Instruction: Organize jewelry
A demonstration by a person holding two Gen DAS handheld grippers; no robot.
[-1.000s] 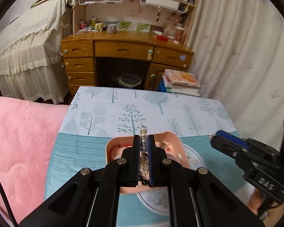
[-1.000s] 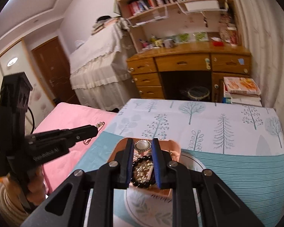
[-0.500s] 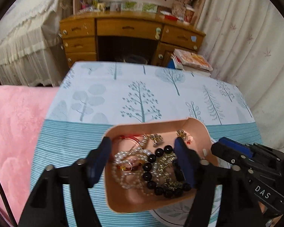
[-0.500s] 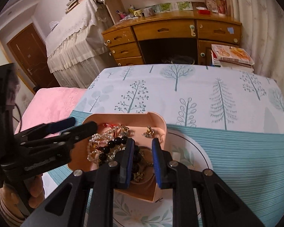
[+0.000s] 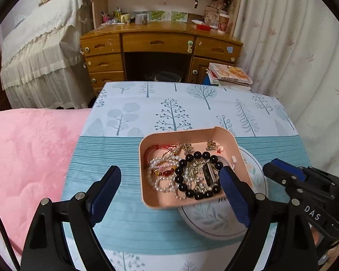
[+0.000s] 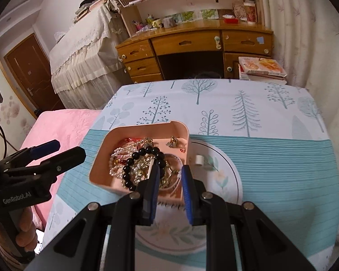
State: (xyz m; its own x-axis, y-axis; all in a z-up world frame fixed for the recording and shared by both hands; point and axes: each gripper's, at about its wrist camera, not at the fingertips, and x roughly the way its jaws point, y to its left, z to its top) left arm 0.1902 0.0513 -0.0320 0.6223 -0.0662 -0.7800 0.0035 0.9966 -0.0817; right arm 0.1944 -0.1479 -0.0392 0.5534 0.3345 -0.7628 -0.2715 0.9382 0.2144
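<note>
Black claw (image 5: 169, 181) frames, blue pads (image 5: 234, 195), silver screws

soft even daylight | sharp centre | fisheye-bent, dark-vignetted edges

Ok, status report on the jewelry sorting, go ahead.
Left claw wide open, empty. Right claw part open over pink square jewelry tray, gripping nothing. Black bead bracelet tangled among pearls.

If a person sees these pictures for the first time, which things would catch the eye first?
Probably the pink tray in the middle of the table, heaped with tangled jewelry, above all the black bead bracelet. It rests partly on a white floral plate. The left tool is wide open beside it, and the right tool points into it.
</note>
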